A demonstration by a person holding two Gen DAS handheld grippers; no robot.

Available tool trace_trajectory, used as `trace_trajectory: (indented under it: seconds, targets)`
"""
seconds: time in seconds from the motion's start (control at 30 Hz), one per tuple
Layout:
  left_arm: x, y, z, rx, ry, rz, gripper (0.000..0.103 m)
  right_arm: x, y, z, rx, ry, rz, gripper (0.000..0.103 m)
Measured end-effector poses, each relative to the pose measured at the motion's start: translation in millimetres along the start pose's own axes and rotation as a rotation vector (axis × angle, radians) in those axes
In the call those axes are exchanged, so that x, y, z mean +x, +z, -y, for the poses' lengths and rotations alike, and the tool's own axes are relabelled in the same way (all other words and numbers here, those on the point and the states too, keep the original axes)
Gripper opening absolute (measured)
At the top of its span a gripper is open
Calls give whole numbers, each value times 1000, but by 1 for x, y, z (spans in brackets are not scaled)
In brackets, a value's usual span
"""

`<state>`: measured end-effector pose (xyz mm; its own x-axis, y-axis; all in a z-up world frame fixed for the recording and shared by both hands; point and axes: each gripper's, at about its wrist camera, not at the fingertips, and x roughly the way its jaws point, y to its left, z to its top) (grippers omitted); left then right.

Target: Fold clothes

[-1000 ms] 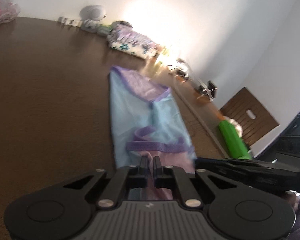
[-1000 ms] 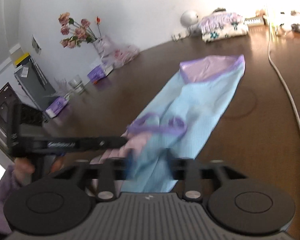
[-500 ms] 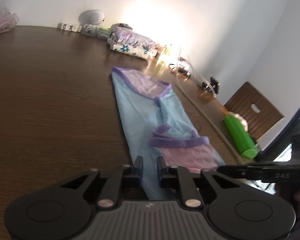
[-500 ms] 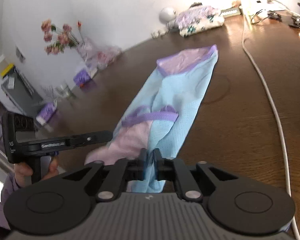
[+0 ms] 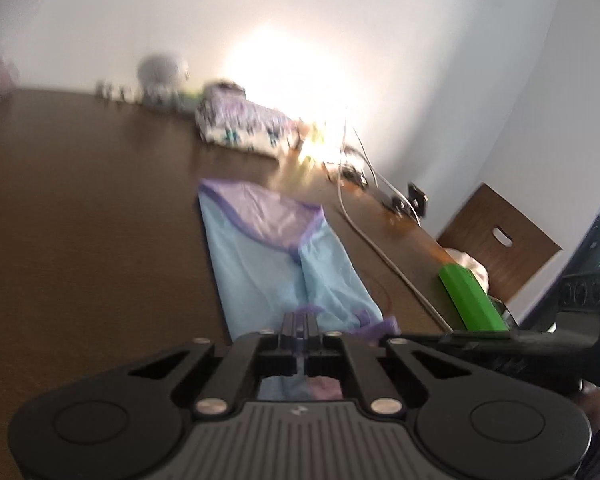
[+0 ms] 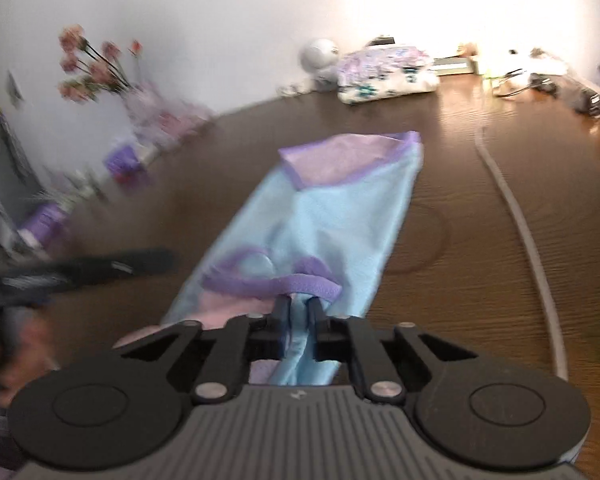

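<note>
We see a light blue garment [image 6: 324, 216] with purple trim stretched in a long strip across the dark wooden tabletop [image 6: 480, 248], running straight ahead of both sets of jaws toward the wall. Our right gripper [image 6: 299, 312] has its jaws drawn narrow on a bunched fold of the blue fabric at the near end, just under the curled purple band [image 6: 276, 282]; the cloth passes between the fingers and back toward the camera. Our left gripper [image 5: 300, 322] has its jaws pressed almost together, with a sliver of blue and pink cloth showing between and behind them, so it grips the same near end of the garment [image 5: 276, 260]. Beyond the garment's far pink panel lies a folded floral bundle [image 6: 388, 74] against the wall. To the right of the right jaws a pale cable [image 6: 520, 220] trails along the tabletop. Left of them stand pink flowers [image 6: 92, 68], blurred. Right of the left jaws we see a green object [image 5: 470, 298] and a wooden chair back [image 5: 500, 244].
</note>
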<state>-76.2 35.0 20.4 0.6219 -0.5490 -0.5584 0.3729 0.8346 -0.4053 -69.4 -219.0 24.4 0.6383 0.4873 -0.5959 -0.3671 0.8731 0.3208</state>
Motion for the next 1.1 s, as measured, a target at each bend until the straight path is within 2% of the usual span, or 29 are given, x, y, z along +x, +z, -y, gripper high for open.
trace_trajectory:
  seconds: [0.07, 0.1, 0.23, 0.37, 0.43, 0.47, 0.53, 0.6, 0.63, 0.67, 0.77, 0.8, 0.9, 1.03, 1.1]
  targets:
    - [-4, -7, 6, 39, 6, -6, 9, -18, -1, -2, -20, 27, 61, 11]
    - [-6, -10, 8, 58, 9, -10, 14, -24, -4, -4, -42, 65, 64, 11]
    - [-14, -23, 19, 135, 21, -23, 15, -46, -15, -10, -135, 221, 72, 10]
    - [-20, -37, 30, 208, 44, -34, 16, -32, -37, -17, -184, 145, -31, 10]
    - [-21, -39, 31, 219, 62, -24, 17, -34, -40, -9, -161, 82, -35, 11]
    - [-22, -38, 31, 221, 63, -21, 17, -39, -41, -5, -137, 78, -25, 11]
    - [-24, -36, 32, 227, 66, -13, 18, -50, -42, -3, -118, 117, 8, 16]
    - [-27, -33, 34, 237, 61, 3, 18, -54, -42, -7, -119, 176, 32, 41]
    - [-30, -31, 35, 248, 48, 22, 20, -51, -42, -6, -124, 194, 28, 42]
    - [-29, -29, 38, 258, 40, 30, 22, -45, -43, -5, -115, 198, 15, 41]
    - [-17, -24, 49, 290, 26, 25, 26, -27, -48, 7, -37, 203, -14, 11]
    - [-13, -22, 53, 301, 21, 24, 26, -26, -50, 10, -3, 206, 0, 6]
    - [4, -20, 60, 324, 48, -21, 26, -36, -54, 13, 2, 201, 14, 4]
    - [10, -26, 61, 349, 91, -39, 33, -48, -52, 7, -66, 111, 65, 6]
    - [11, -26, 59, 342, 90, -39, 34, -45, -44, 0, -87, 134, 125, 9]
